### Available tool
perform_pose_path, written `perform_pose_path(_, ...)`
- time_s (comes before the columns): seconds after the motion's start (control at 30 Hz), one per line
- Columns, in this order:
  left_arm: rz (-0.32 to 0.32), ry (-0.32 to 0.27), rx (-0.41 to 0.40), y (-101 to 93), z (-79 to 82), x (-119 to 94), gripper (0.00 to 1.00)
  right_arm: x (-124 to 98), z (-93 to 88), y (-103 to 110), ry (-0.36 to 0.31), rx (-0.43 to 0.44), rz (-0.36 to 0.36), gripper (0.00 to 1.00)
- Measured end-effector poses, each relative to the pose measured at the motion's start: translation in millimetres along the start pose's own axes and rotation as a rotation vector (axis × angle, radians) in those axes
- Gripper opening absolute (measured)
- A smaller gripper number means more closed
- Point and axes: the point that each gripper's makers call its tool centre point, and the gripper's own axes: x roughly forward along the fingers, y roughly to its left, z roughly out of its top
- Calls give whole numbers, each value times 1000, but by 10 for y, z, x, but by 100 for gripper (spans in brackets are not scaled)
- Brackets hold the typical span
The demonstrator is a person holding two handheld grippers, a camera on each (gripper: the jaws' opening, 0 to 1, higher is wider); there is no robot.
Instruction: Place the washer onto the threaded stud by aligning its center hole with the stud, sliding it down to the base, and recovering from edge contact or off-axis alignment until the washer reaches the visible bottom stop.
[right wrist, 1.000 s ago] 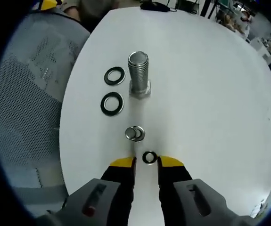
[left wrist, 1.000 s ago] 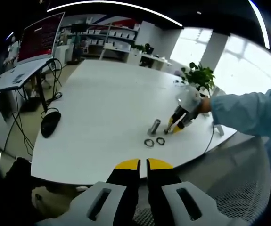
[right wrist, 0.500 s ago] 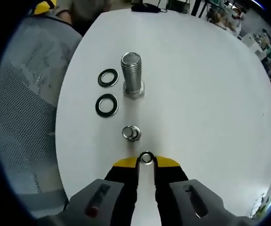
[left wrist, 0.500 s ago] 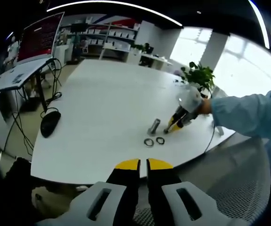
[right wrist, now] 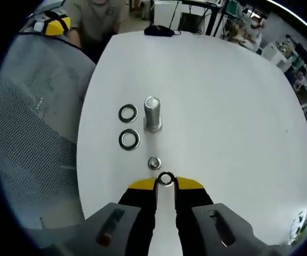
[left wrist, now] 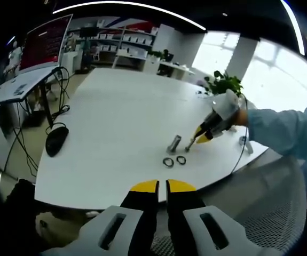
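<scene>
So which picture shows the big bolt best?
The right gripper view: the threaded stud stands upright mid-table, its threads and hex base clear. In the left gripper view the stud is a tiny, far-off grey post.

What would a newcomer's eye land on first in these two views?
In the right gripper view, the upright threaded stud stands mid-table, two dark washers lying beside it. Nearer, the right claw pinches a small washer at its yellow tips, lifted over the white table.

Stud (right wrist: 152, 113) upright on table (right wrist: 222, 106) — two washers (right wrist: 128, 126) left, nut (right wrist: 154, 162) nearer claw (right wrist: 166, 183).
</scene>
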Motion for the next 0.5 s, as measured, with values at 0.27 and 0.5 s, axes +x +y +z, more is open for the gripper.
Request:
perform_pose_path(0.27, 1, 1, -2, -3, -2, -5, 3, -110, 89, 56, -43, 17, -21, 14)
perform_pose_path(0.5, -1, 3, 0, -3, -6, -2, 3, -184, 213, 95, -85, 18, -25, 14)
